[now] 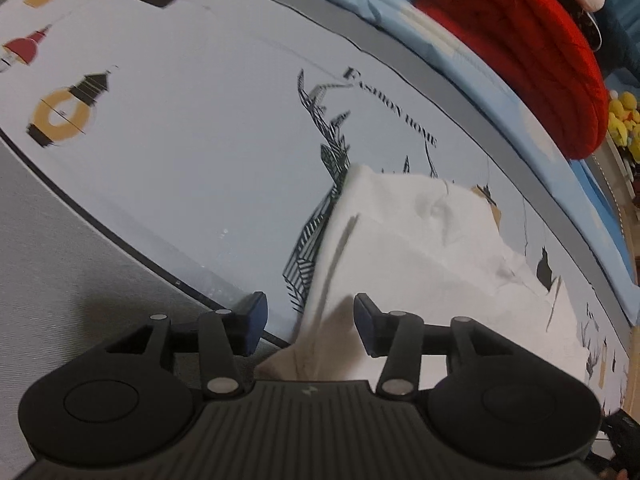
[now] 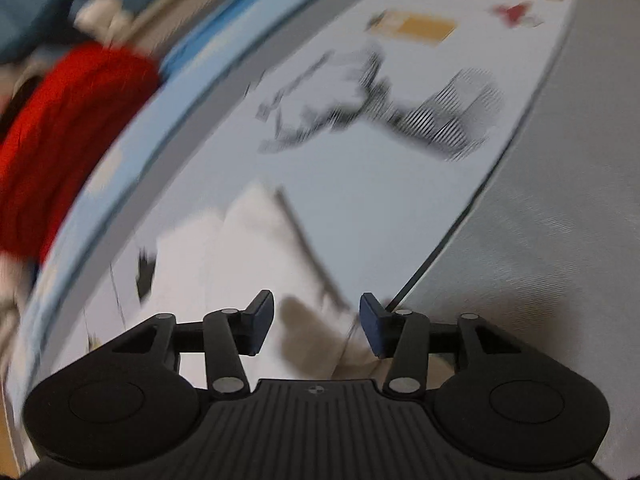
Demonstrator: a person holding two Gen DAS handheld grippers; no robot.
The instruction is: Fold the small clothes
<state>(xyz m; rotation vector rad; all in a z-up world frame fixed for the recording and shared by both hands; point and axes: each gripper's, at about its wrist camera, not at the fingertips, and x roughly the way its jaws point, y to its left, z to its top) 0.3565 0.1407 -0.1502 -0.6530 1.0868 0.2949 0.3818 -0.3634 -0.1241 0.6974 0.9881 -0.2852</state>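
while both tongs gape, left tongs (image 1: 310, 326), right tongs (image 2: 316, 326) hover over white garment (image 1: 420, 240), unheld.

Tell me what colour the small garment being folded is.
White garment, with a thin grey stripe; clearest in the left wrist view.

A printed bedsheet (image 1: 180, 152) with lanterns and "Fashion Home" lettering is covering the surface, its grey border (image 1: 60, 260) running alongside. Beyond, a red knitted garment (image 1: 528, 52) is lying on light-blue bedding (image 1: 400, 12), yellow plush toys (image 1: 624, 120) sitting nearby.
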